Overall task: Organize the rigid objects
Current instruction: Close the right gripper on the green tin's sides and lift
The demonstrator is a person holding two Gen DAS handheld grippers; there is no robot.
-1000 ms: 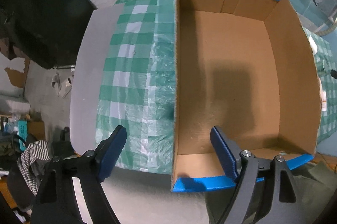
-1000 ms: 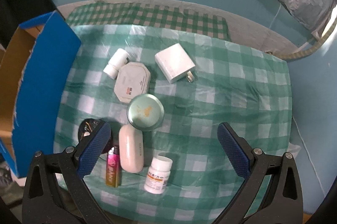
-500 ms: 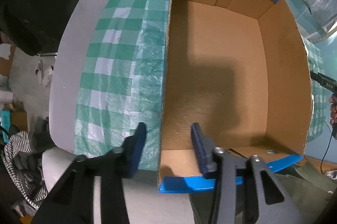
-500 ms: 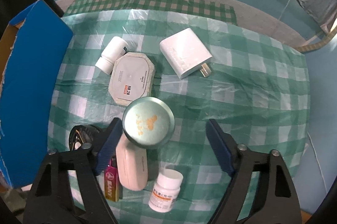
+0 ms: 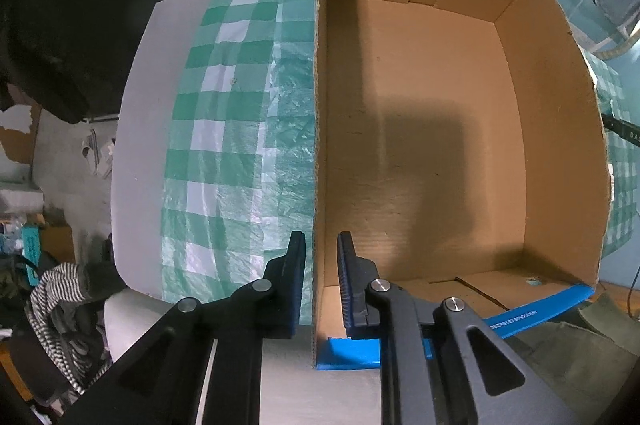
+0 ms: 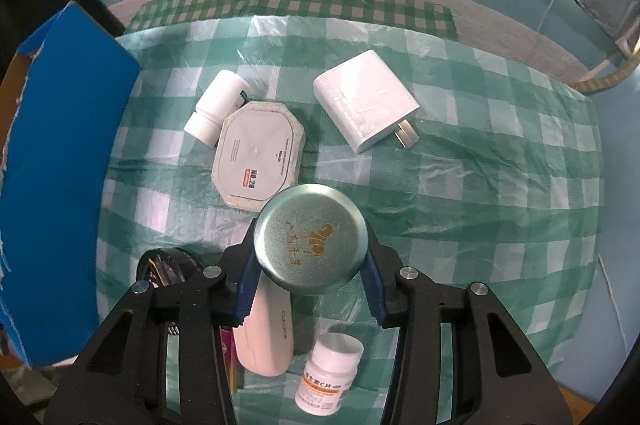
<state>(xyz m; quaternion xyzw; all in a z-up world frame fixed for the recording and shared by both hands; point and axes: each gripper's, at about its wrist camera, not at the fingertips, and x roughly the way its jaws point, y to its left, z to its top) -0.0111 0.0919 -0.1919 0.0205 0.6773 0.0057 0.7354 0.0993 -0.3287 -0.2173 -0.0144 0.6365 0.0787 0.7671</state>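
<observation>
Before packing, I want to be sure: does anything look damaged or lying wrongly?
One white pill bottle lies on its side against the octagonal tin, while the other bottle stands upright. Nothing appears spilled or broken.

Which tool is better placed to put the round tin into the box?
Right: the right tool is shut on the round tin. The left tool straddles the box wall.

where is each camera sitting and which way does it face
Left wrist: on the left gripper, looking down along its fingers, which straddle the wall of the cardboard box.
Right wrist: on the right gripper, looking down at the checkered cloth; its fingers close on the round green tin.
Shared: the blue-sided box and the cloth show in both views.
</observation>
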